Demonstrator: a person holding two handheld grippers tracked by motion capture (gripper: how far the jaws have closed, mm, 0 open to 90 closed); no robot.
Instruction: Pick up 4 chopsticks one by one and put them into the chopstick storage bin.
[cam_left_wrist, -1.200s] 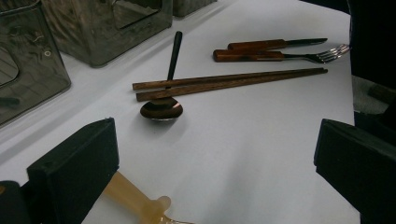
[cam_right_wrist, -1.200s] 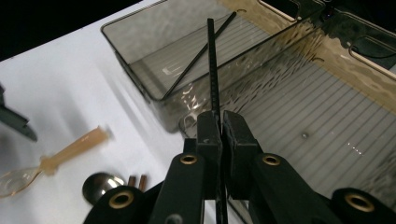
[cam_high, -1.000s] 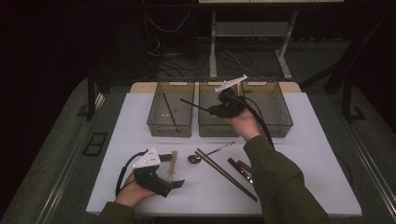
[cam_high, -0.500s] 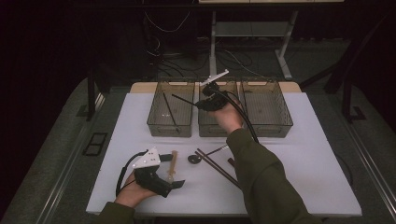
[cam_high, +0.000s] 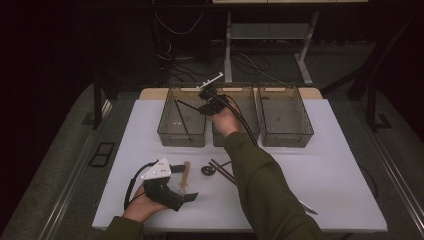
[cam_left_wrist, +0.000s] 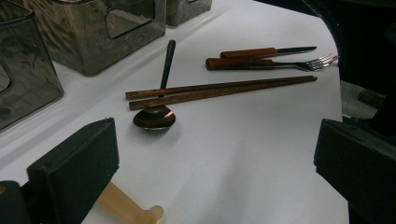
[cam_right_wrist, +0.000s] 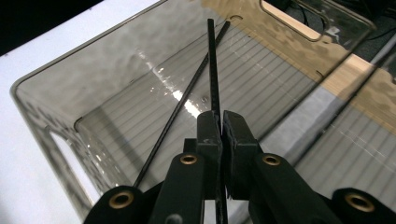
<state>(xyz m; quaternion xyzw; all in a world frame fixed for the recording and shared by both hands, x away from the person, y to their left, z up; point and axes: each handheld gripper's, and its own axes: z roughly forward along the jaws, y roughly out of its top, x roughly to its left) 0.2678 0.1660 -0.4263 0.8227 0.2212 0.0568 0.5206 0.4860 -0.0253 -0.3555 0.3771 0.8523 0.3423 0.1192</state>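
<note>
Black and thin, the chopstick (cam_right_wrist: 213, 65) sits clamped between the jaws of the right gripper (cam_right_wrist: 221, 128), poised over the left bin (cam_high: 169, 131) of three smoky plastic bins; a second black chopstick (cam_right_wrist: 182, 100) leans inside that bin already. It looks light, stiff and slick, so I'd judge a pinch near the thick end, as here, keeps it from swivelling; a weak squeeze might let it slide. Down by the table's near edge the left gripper (cam_high: 176, 196) rests with jaws well apart, nothing between them, just beside a pale wooden handle (cam_left_wrist: 128, 207) cut off by the frame; what tool it belongs to I can't tell. Brown chopsticks (cam_left_wrist: 219, 88) lie across a dark spoon (cam_left_wrist: 156, 112); the sleeve hides part of them from above.
</note>
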